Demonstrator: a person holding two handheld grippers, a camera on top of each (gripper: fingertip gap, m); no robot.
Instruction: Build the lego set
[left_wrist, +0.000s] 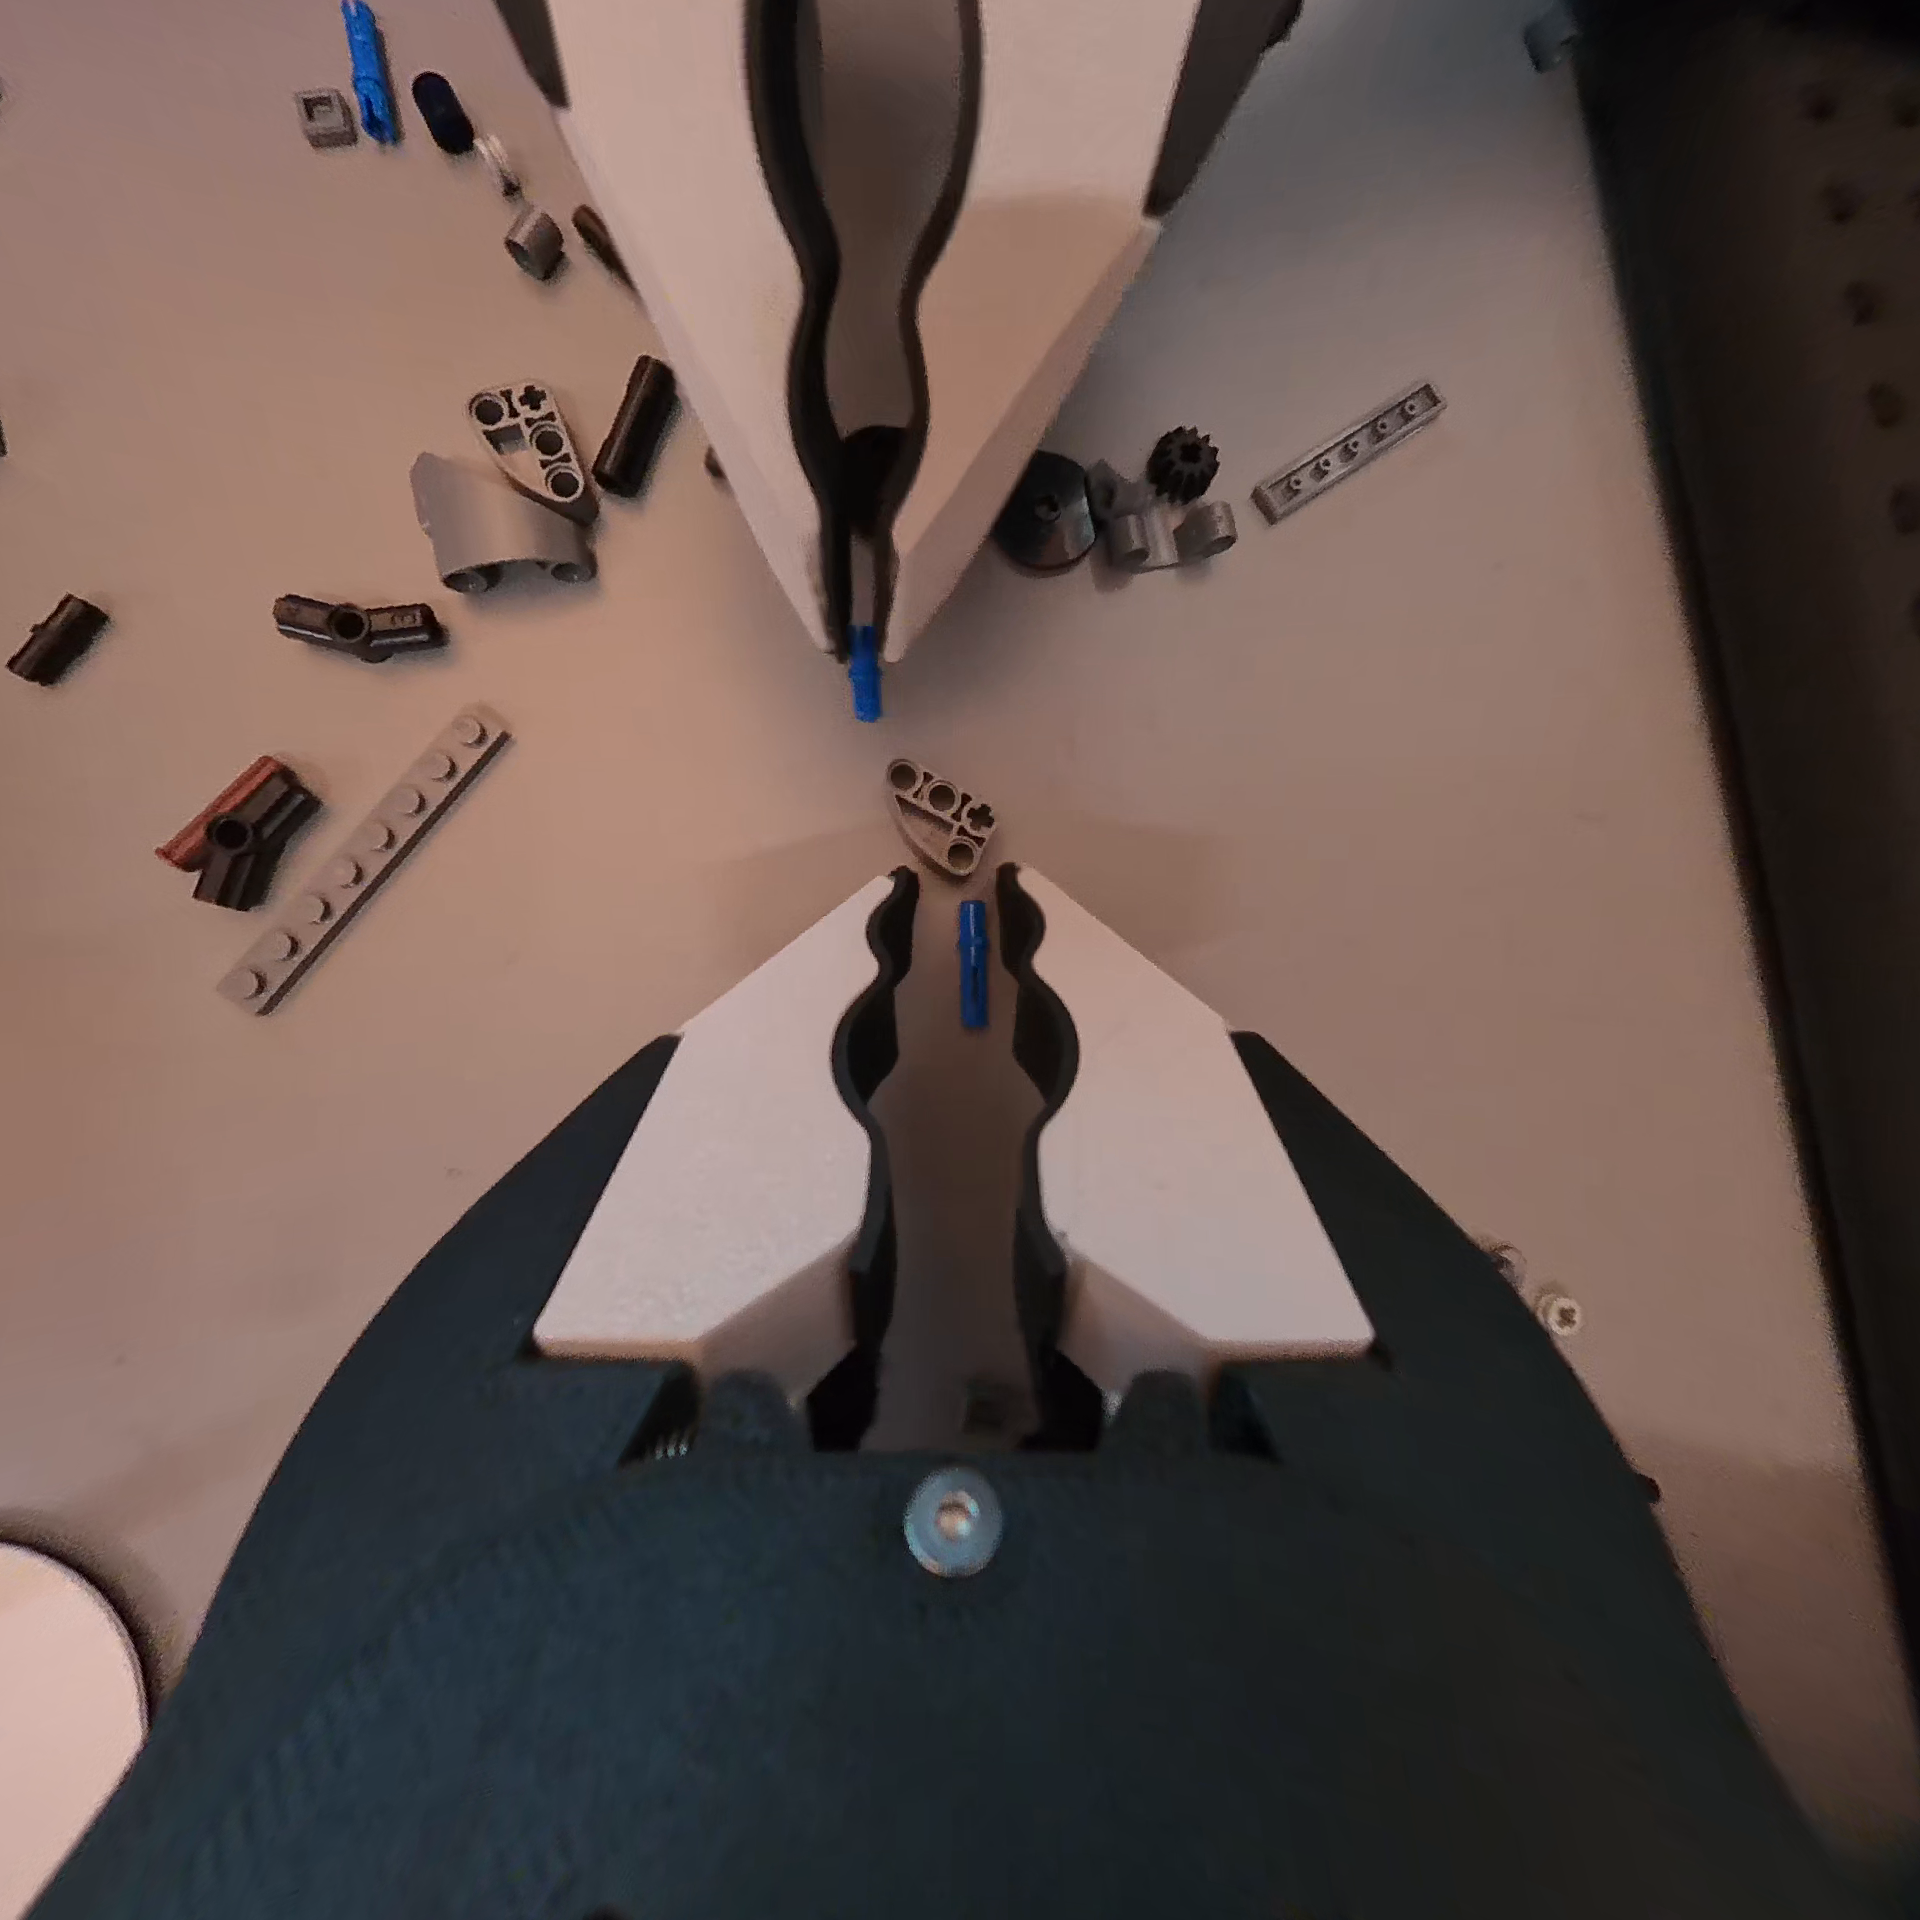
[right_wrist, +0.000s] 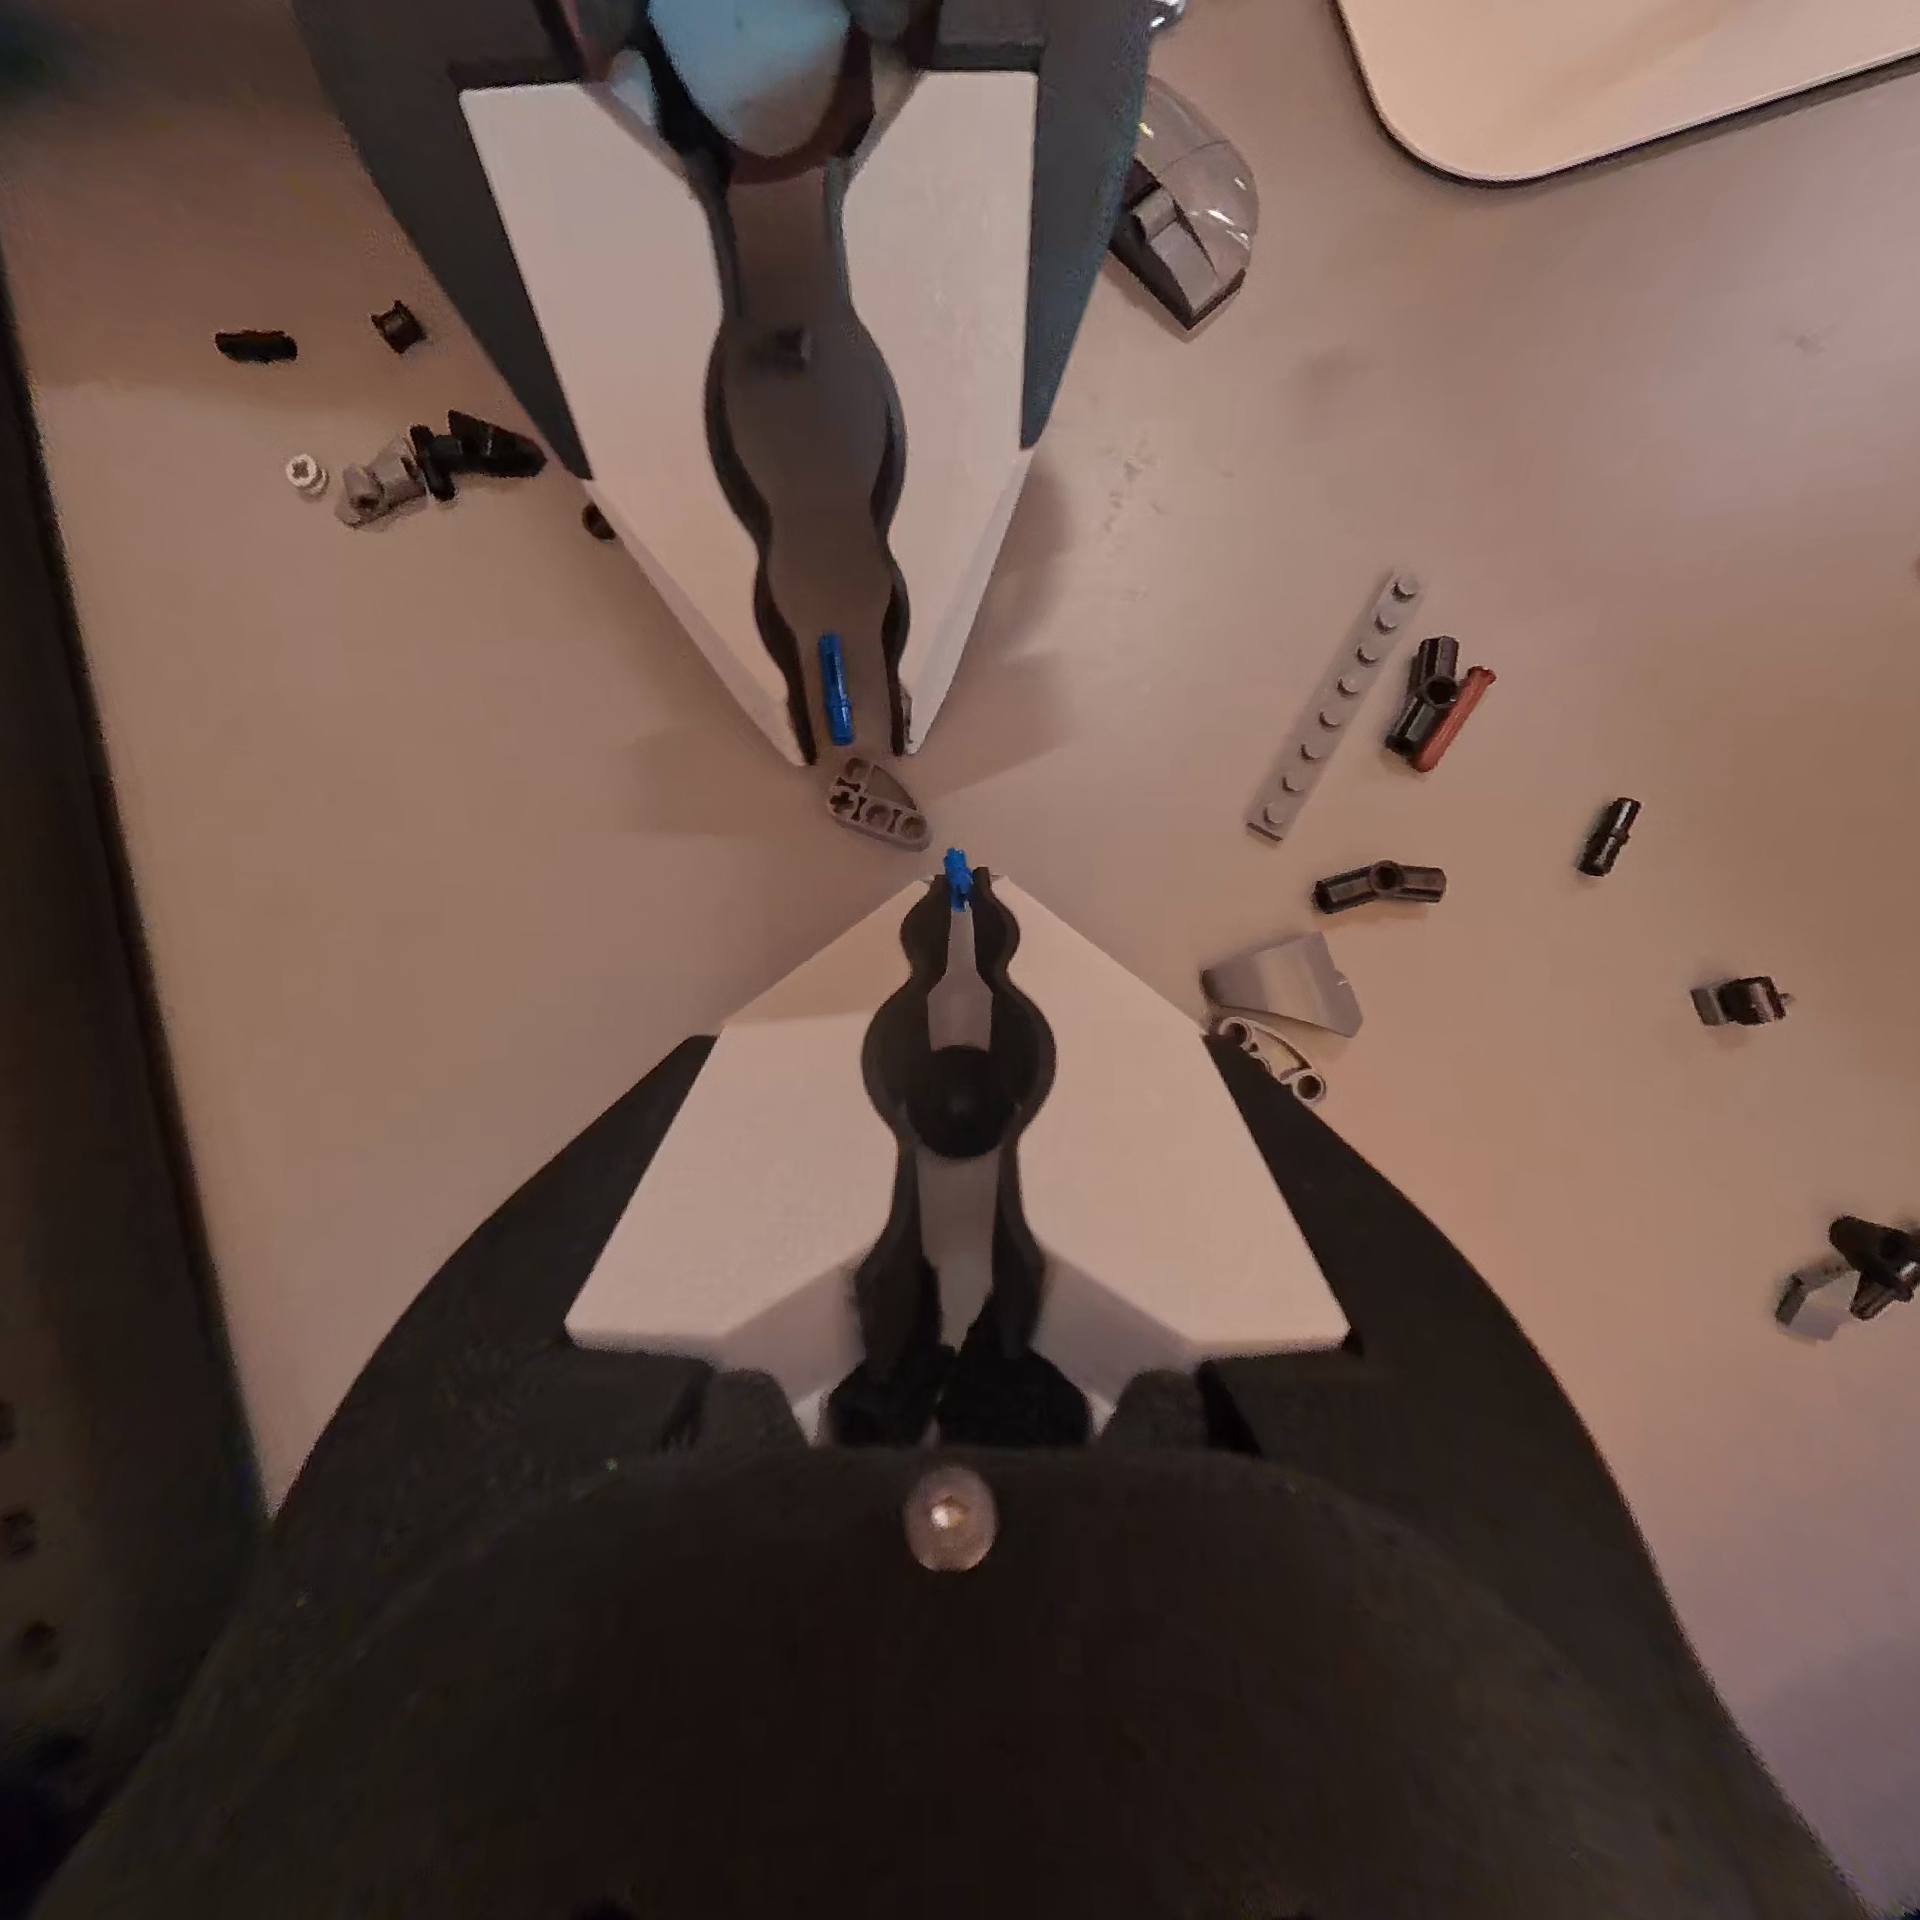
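A small grey triangular liftarm (left_wrist: 940, 816) lies flat on the pale table between the two grippers; it also shows in the right wrist view (right_wrist: 873, 805). My left gripper (left_wrist: 953, 881) is open just short of it. A loose blue pin (left_wrist: 972, 961) lies on the table between its fingers, touching neither; the right wrist view shows this pin (right_wrist: 834, 691) and the left gripper (right_wrist: 854, 750) too. My right gripper (right_wrist: 958, 883) is shut on a second blue pin (right_wrist: 956, 873). That pin's tip (left_wrist: 864, 686) sticks out towards the liftarm, a short gap away.
Loose pieces lie to the left: a long grey plate (left_wrist: 364, 862), black connectors (left_wrist: 358, 629), a grey curved panel (left_wrist: 499, 520), a second grey liftarm (left_wrist: 530, 442). A black gear (left_wrist: 1184, 452) and short grey plate (left_wrist: 1351, 452) lie right. A dark perforated board (left_wrist: 1766, 623) borders the table. It is some 8 cm from my right tips to the black gear (left_wrist: 1184, 452).
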